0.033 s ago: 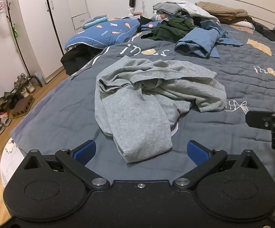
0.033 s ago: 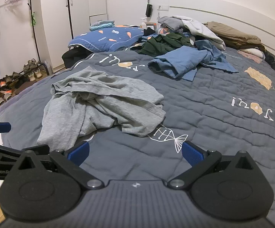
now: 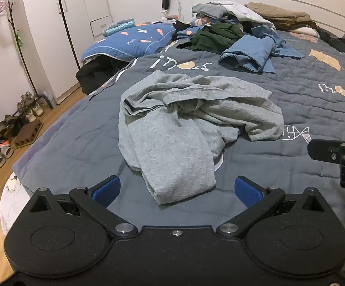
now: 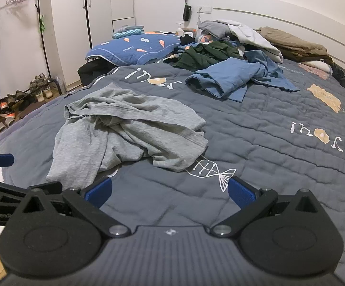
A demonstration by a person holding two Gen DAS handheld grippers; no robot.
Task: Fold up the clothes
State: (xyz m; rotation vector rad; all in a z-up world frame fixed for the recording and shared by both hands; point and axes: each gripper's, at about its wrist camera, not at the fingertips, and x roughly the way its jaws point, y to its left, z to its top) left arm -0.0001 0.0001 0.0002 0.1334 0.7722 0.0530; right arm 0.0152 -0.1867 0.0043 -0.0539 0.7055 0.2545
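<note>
grey garment (image 3: 184,128) lies crumpled on quilt (image 3: 291,90); left claw (image 3: 177,189) and right claw (image 4: 170,189) gape empty.

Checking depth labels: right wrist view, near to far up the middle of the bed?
right tongs → fish-skeleton print → crumpled grey garment → blue garment → dark green garment → grey and white clothes pile

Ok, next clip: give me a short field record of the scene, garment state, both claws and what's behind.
surface: bed with grey quilt
garment: grey top, crumpled, unfolded, near the bed's front edge
left claw: open, empty, the garment's near end between its jaws, untouched
right claw: open, empty, over bare quilt
behind: blue garment, dark green garment, clothes pile
</note>
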